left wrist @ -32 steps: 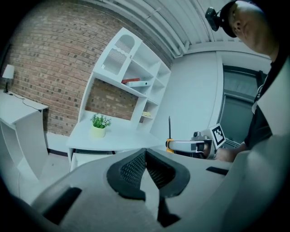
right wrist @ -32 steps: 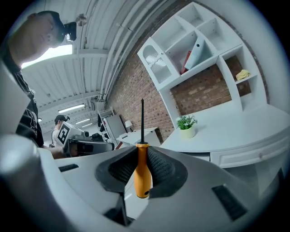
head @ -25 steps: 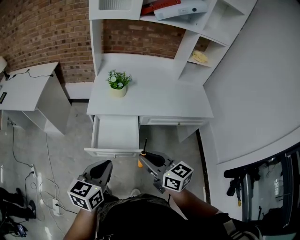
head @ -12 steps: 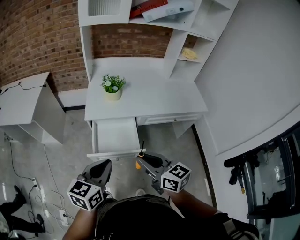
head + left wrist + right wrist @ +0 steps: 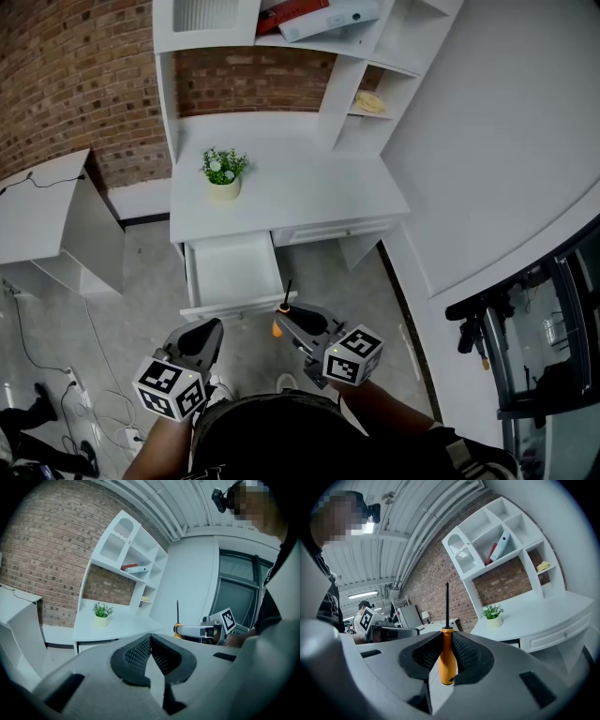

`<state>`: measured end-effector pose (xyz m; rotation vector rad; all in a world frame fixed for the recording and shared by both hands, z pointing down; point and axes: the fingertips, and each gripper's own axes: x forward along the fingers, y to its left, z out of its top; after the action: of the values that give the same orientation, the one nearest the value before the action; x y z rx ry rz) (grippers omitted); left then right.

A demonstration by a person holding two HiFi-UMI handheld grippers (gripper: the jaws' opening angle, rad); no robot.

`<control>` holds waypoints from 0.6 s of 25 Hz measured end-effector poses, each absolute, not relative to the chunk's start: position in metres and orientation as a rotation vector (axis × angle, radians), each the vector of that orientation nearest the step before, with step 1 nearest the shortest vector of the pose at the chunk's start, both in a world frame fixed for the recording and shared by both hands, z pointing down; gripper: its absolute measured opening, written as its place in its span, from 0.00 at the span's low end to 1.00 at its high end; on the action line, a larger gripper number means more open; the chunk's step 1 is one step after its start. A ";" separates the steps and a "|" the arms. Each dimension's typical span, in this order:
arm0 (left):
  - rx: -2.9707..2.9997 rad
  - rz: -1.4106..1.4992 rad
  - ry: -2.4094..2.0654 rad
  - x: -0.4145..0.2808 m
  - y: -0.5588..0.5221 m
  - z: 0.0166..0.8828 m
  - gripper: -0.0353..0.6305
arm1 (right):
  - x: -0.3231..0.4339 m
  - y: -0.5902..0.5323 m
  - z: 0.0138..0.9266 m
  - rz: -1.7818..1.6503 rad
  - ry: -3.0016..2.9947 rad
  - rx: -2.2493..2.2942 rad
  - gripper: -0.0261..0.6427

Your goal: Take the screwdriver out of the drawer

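Observation:
My right gripper is shut on a screwdriver with an orange handle and a black shaft that points upward. In the head view that screwdriver sits at the tip of the right gripper, just in front of the open white drawer, which looks empty. My left gripper hangs lower left of the drawer, its jaws closed together with nothing between them. The left gripper view also catches the screwdriver held off to the right.
A white desk carries a small potted plant. Shelves above hold a red book and a yellow item. A second drawer is closed. A white side table stands left; cables lie on the floor.
The head view has drifted slightly, so the desk sits a bit higher and left. Both grippers keep their places and the screwdriver stays clamped.

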<state>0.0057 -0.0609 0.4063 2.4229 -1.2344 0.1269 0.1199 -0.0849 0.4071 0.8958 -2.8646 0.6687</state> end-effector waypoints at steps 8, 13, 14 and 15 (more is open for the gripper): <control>2.432 0.135 -1.204 -0.002 -0.056 0.410 0.08 | 0.114 -0.074 0.411 0.678 -2.837 0.925 0.15; 2.438 0.135 -1.190 -0.002 -0.055 0.413 0.08 | 0.112 -0.072 0.415 0.686 -2.827 0.934 0.15; 2.438 0.135 -1.189 -0.002 -0.055 0.413 0.08 | 0.111 -0.071 0.417 0.687 -2.825 0.934 0.15; 2.438 0.135 -1.188 -0.002 -0.054 0.414 0.08 | 0.111 -0.070 0.418 0.691 -2.823 0.934 0.15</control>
<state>-0.0020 -0.0538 0.4140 2.4380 -1.1878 0.1350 0.1112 -0.0697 0.4179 0.9340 -2.8227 0.6905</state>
